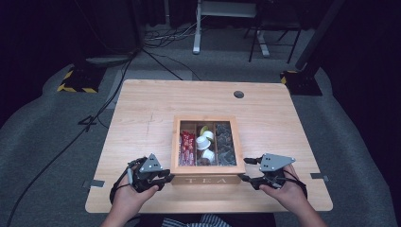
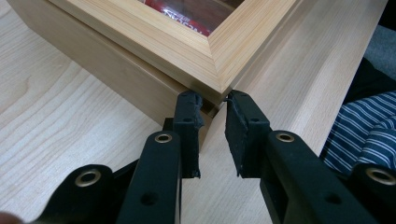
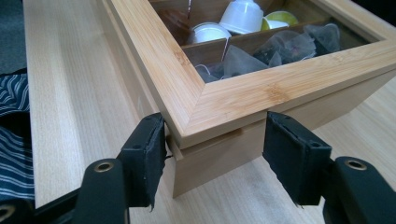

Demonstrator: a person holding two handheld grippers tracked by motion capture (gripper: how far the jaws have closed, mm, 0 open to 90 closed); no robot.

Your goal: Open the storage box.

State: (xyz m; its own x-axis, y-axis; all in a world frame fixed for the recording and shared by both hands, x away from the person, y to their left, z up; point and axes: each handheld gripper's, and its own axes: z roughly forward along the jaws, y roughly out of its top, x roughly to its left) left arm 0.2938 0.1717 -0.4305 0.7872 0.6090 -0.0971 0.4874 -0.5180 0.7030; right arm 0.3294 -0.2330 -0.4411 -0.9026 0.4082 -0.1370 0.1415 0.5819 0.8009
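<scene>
A: Where's the box?

B: The wooden tea box (image 1: 208, 179) sits on the tabletop (image 1: 142, 118), toward the near edge and about centred left to right. The front wall reads "TEA", and a wood-framed lid with a clear pane is on top.

A: Can you see inside?

B: Through the pane there are three compartments running front to back. The left one has red packets (image 1: 187, 146), the middle one white capsules (image 1: 204, 142) with a yellow-green one at the far end, and the right one grey mesh tea bags (image 1: 225, 144).

A: And the left claw (image 2: 212, 105)?

B: It's at the box's near-left corner, held in the person's left hand (image 1: 127, 198). In the left gripper view the jaws stand a narrow gap apart, tips up against the corner just under the lid's overhanging frame. They hold nothing; whether a tip touches the wood I can't tell.

A: The right claw (image 3: 215, 140)?

B: It's at the near-right corner, in the right hand (image 1: 288, 194). The right gripper view shows the jaws spread wide, one on each side of the corner. The left pad (image 3: 149, 154) is against or just beside the front wall under the lid's rim, while the right pad (image 3: 292, 156) stands clear of the side wall. It isn't clamped on anything.

A: Anything else on the tabletop?

B: There's a round cable hole (image 1: 239, 94) near the far right edge. A striped garment (image 2: 369, 126) shows at the near edge.
</scene>
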